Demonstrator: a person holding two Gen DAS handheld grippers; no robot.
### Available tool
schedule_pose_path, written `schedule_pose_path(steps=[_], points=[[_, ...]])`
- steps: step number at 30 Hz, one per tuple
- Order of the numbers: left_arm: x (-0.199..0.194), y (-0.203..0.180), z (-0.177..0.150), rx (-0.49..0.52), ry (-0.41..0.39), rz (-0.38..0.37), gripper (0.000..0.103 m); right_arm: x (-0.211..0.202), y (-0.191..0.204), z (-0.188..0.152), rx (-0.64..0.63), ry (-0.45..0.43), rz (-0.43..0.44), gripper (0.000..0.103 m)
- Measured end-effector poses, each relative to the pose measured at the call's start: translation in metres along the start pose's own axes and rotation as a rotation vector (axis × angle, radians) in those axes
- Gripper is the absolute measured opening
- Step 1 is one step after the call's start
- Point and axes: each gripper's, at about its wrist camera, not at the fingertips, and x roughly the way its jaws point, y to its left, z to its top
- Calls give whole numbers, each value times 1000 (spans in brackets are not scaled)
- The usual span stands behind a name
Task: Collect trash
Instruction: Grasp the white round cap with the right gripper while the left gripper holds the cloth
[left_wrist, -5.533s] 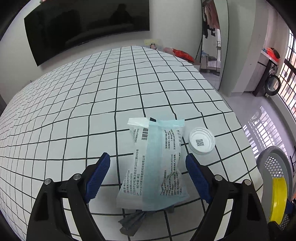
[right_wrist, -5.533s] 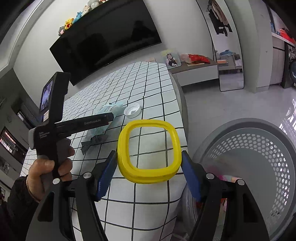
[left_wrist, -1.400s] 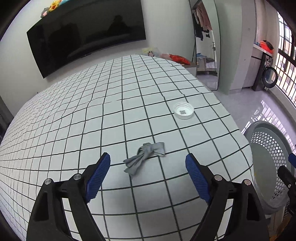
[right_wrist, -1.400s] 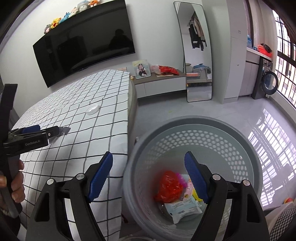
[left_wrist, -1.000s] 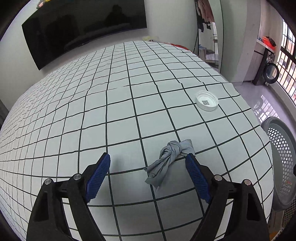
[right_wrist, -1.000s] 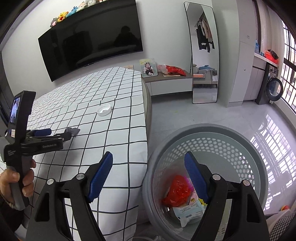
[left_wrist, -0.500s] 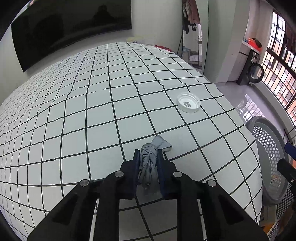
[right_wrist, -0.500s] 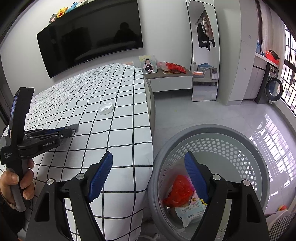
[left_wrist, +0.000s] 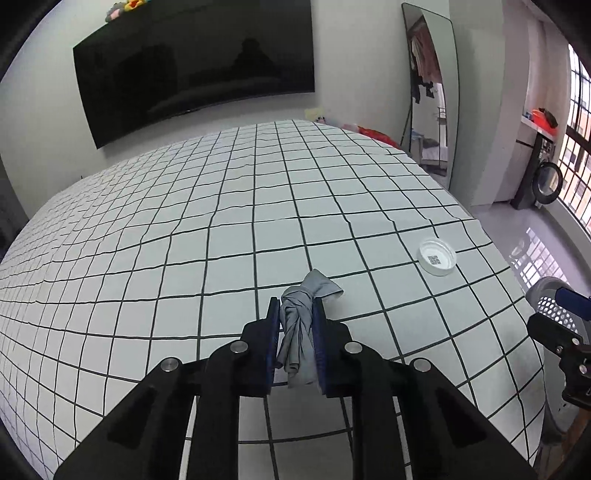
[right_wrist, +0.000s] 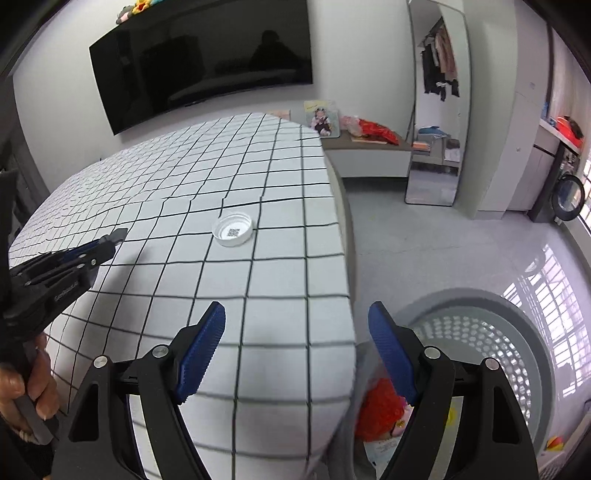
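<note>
Left hand-held gripper (left_wrist: 295, 325) clenched on knotted grey rag (left_wrist: 301, 317); right hand-held gripper (right_wrist: 297, 345) released, white cap (right_wrist: 233, 229) at 11 o'clock.

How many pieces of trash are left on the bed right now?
2. A knotted grey rag is pinched in the shut left gripper near the bed's front edge. A white cap lies loose toward the right edge, near the basket. None seem hidden.

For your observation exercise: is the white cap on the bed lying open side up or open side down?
Open side up: the white cap shows its raised rim and a printed code inside, resting on the checked bedsheet.
</note>
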Motion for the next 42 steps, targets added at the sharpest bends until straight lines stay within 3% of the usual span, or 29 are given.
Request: schedule_pose_path(steps=[4, 9, 19, 24, 29, 32, 42], points=[[-1, 8, 3, -13, -19, 39, 17, 26, 11, 23, -47, 46, 63, 76], [-2, 20, 5, -54, -24, 51, 17, 53, 24, 46, -85, 92, 78, 76], [-3, 27, 7, -73, -19, 45, 17, 93, 49, 67, -190, 135, -11, 75], [-3, 28, 7, -77, -16, 43, 17, 96, 55, 70, -204, 130, 1, 64], [-3, 28, 6, -76, -14, 41, 17, 93, 63, 68, -225, 127, 31, 39], [-3, 28, 6, -73, -15, 42, 17, 92, 66, 66, -237, 122, 25, 39], [-9, 20, 2, -54, -31, 22, 17, 51, 42, 40, -108, 83, 48, 39]])
